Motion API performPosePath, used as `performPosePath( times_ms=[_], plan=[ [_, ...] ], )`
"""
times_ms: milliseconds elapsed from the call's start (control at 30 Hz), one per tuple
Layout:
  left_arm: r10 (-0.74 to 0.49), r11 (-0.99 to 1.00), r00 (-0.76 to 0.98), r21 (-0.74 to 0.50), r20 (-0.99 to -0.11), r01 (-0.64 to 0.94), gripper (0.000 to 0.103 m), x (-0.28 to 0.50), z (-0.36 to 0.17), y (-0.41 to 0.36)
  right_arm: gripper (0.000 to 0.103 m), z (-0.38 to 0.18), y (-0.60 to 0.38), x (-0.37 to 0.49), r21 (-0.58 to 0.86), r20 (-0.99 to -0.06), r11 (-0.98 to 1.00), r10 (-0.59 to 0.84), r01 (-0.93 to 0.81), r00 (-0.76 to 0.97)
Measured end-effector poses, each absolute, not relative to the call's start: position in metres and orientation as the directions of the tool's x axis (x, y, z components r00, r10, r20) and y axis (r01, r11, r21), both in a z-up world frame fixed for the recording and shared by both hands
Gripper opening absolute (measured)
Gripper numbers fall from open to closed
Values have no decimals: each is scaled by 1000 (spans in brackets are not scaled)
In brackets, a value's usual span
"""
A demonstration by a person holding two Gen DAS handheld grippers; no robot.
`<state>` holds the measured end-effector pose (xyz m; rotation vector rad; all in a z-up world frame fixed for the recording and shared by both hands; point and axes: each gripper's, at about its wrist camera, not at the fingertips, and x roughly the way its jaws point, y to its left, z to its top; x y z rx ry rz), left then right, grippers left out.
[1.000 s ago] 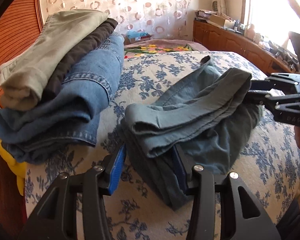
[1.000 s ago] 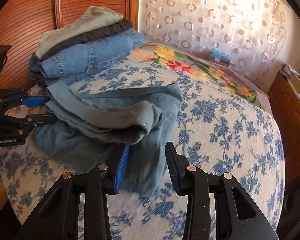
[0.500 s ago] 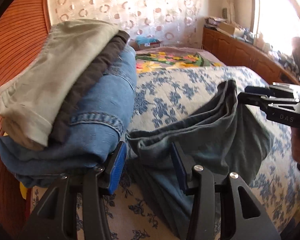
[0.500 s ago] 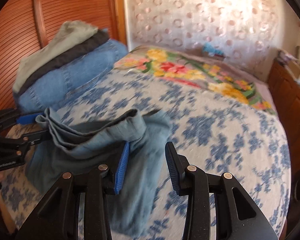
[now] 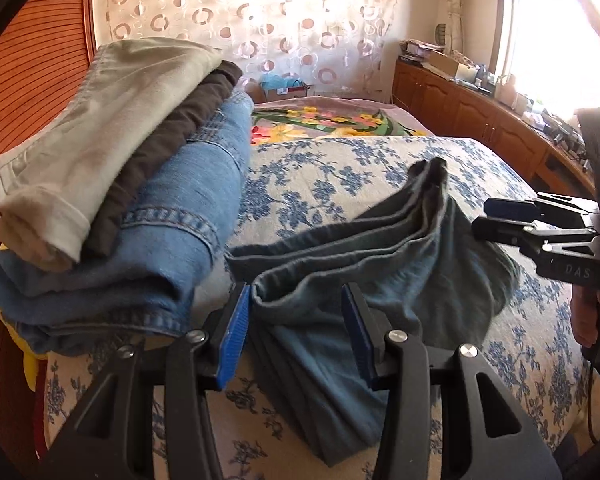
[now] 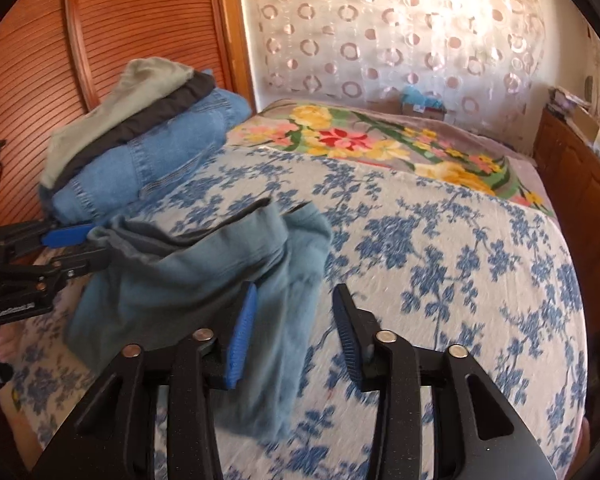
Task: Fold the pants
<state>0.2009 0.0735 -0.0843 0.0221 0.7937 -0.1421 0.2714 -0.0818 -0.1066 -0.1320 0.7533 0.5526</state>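
Since a second ago the folded teal pants (image 5: 380, 264) have been carried closer to the stack of folded pants (image 5: 112, 184), and their far end has slumped out of the neat fold it had. The right tool (image 6: 294, 336) has just been opening its jaws; in its own view the cloth lies by the blue left pad with a gap to the black right one, so nothing is pinched there. In the left view that tool (image 5: 496, 220) sits just beside the raised corner of the pants, apart from them. The left tool (image 5: 296, 332) has the near folded edge between its pads (image 5: 236, 328); the cloth touches the blue left pad, but whether the pads press on it I cannot tell. The pants rest on the blue-flowered bedspread (image 6: 440, 240), right beside the stack, which stands against the ribbed wooden headboard (image 6: 140, 12)
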Motion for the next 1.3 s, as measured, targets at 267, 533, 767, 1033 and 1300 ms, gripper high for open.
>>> performPosePath(
  times_ms=[267, 533, 767, 1033, 1300],
  plan=[
    [-151, 986, 680, -60, -718, 155, 46, 181, -91, 70, 50, -130, -77, 270, 113, -745, 840, 425, -531, 514],
    [-164, 984, 663, -69, -730, 167, 46, 169, -99, 63, 15, -135, -75, 261, 167, -766, 797, 475, -580, 433],
    [-196, 977, 661, -87, -724, 195, 46, 162, -90, 60, 9, -127, -97, 231, 193, -764, 791, 492, -580, 418],
    [-229, 964, 666, -71, -710, 256, 46, 149, -81, 46, 11, -127, -138, 195, 185, -765, 825, 462, -534, 449],
    [-206, 960, 640, -26, -740, 280, 46, 159, -91, 33, 38, -109, -147, 185, 102, -698, 845, 437, -524, 568]
  ],
)
